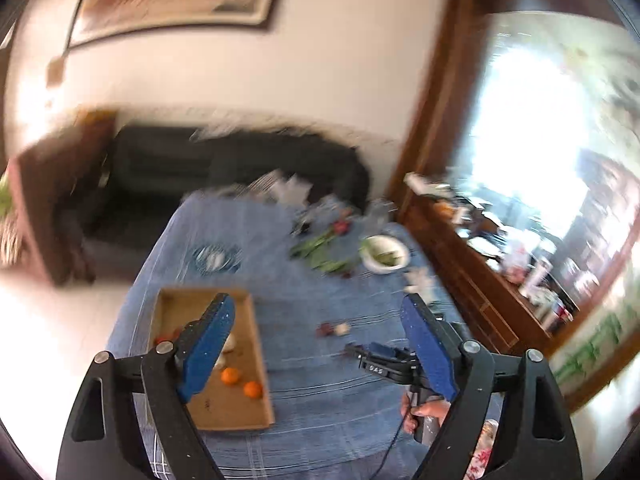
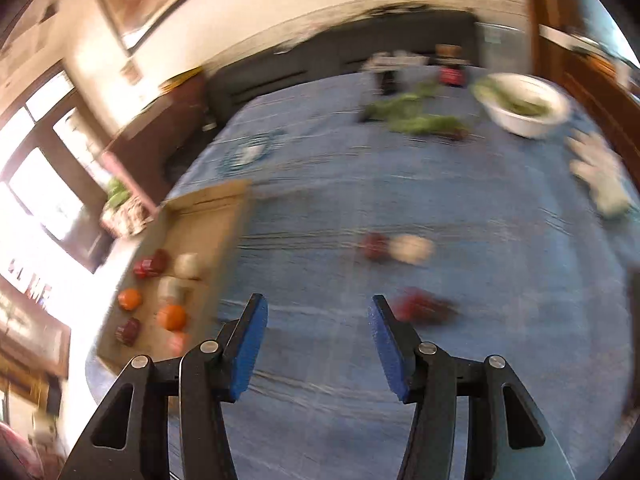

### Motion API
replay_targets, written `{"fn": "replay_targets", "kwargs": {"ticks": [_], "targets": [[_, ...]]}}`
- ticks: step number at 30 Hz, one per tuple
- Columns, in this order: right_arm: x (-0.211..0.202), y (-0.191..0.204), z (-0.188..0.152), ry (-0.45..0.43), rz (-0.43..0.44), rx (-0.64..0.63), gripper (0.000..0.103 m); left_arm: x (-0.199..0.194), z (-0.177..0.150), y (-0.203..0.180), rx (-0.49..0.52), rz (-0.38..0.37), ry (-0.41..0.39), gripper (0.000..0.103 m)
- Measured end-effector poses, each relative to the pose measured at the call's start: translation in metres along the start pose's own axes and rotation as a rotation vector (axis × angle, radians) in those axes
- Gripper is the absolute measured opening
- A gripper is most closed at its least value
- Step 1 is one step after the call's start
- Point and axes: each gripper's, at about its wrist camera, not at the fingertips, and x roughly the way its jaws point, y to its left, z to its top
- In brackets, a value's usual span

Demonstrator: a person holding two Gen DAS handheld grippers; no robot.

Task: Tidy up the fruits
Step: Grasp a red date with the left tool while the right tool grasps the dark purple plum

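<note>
Sorting loose fruit into the shallow brown cardboard tray (image 2: 208, 220) w/ oranges, dark red & pale pieces already inside. Left gripper (image 1: 320, 312) is spread wide, empty; right gripper (image 2: 318, 312) part-spread, nothing btwn pads. Three pieces remain on the blue tablecloth (image 2: 500, 280): blurred red fruit (image 2: 424, 306) just beside the right pad, dark red one (image 2: 374, 246) touching a pale one (image 2: 412, 248) farther off. Next, prob: drop onto the nearest red, pinch. White bowl (image 2: 532, 120) & leafy greens (image 2: 416, 118) sit well apart; path looks clear.
</note>
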Motion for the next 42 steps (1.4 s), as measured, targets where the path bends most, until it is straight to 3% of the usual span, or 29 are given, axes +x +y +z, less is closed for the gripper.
{"fn": "replay_targets", "kwargs": {"ticks": [4, 7, 11, 15, 18, 21, 24, 28, 33, 34, 36, 38, 40, 42], "targets": [[-0.026, -0.052, -0.015, -0.004, -0.079, 0.083, 0.057, -0.01, 0.003, -0.057, 0.087, -0.062, 0.054, 0.086], [-0.036, -0.075, -0.023, -0.007, -0.101, 0.127, 0.057, -0.002, -0.004, -0.087, 0.144, -0.062, 0.121, 0.086], [-0.04, -0.083, -0.031, -0.006, -0.107, 0.122, 0.057, 0.001, -0.008, -0.096, 0.163, -0.004, 0.141, 0.086], [-0.034, -0.081, -0.032, -0.003, -0.098, 0.103, 0.057, -0.006, -0.011, -0.092, 0.15, 0.022, 0.113, 0.086], [-0.019, -0.075, -0.025, 0.001, -0.085, 0.085, 0.057, -0.006, -0.019, -0.081, 0.148, -0.019, 0.132, 0.086], [0.004, -0.065, -0.012, 0.005, -0.066, 0.064, 0.057, 0.01, -0.031, -0.064, 0.158, 0.014, 0.109, 0.086], [0.027, -0.059, 0.001, 0.005, -0.019, 0.069, 0.056, 0.045, -0.045, -0.026, 0.061, -0.011, 0.151, 0.086], [0.052, -0.043, 0.014, 0.015, 0.063, 0.05, 0.054, 0.102, -0.078, 0.034, -0.114, 0.017, 0.234, 0.086], [0.086, -0.011, 0.021, 0.092, -0.019, -0.083, 0.054, 0.147, -0.118, 0.072, -0.205, 0.097, 0.288, 0.086], [0.086, -0.006, 0.02, 0.122, 0.019, -0.096, 0.055, 0.154, -0.125, 0.077, -0.222, 0.097, 0.303, 0.086], [0.08, 0.002, 0.016, 0.172, 0.18, -0.092, 0.055, 0.168, -0.136, 0.082, -0.252, 0.073, 0.338, 0.086], [0.061, 0.004, 0.012, 0.144, 0.281, -0.1, 0.055, 0.176, -0.141, 0.082, -0.251, 0.06, 0.351, 0.086], [0.041, -0.004, 0.012, 0.063, 0.248, -0.103, 0.055, 0.185, -0.145, 0.076, -0.228, 0.059, 0.35, 0.086], [0.034, -0.018, 0.01, 0.001, 0.084, -0.106, 0.055, 0.198, -0.148, 0.067, -0.205, 0.051, 0.346, 0.086]]}}
